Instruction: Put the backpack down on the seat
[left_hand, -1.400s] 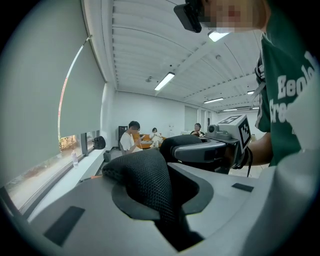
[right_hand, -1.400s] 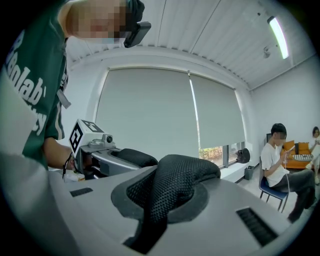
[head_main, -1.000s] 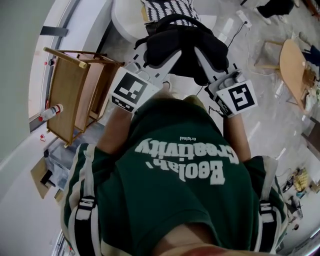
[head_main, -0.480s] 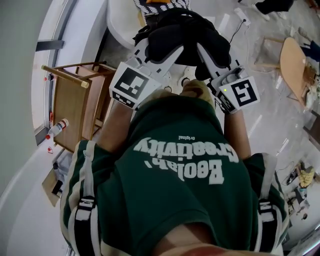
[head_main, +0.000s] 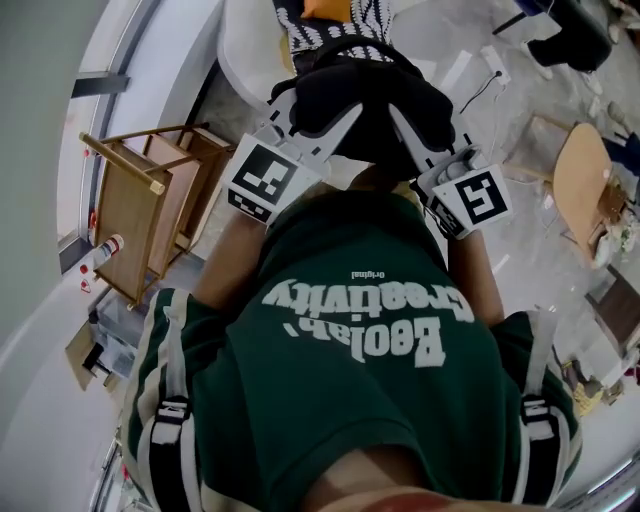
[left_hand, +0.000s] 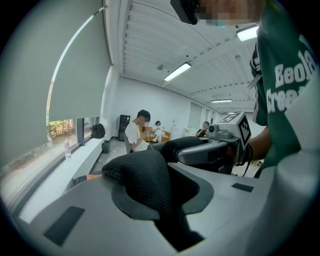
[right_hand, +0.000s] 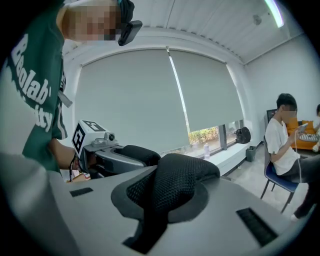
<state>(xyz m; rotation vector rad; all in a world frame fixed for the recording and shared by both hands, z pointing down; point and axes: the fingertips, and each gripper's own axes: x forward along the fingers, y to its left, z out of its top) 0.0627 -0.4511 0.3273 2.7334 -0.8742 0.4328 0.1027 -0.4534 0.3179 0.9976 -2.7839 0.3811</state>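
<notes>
Item count: two grippers, namely left gripper (head_main: 312, 108) and right gripper (head_main: 408, 112); one backpack (head_main: 365, 80); one wooden stand (head_main: 130, 215); one bottle (head_main: 108, 243); one round wooden table (head_main: 572, 185); three background persons (left_hand: 136, 134).

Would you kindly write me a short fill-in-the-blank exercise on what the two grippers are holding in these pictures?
1. The backpack carried in front of the person is ____ in colour.
2. The left gripper and the right gripper are each ____ on the backpack.
3. In the head view, the wooden rack stands on the person's ____ side.
4. The person's shirt is dark ____.

Missing words: black; shut; left; green
</notes>
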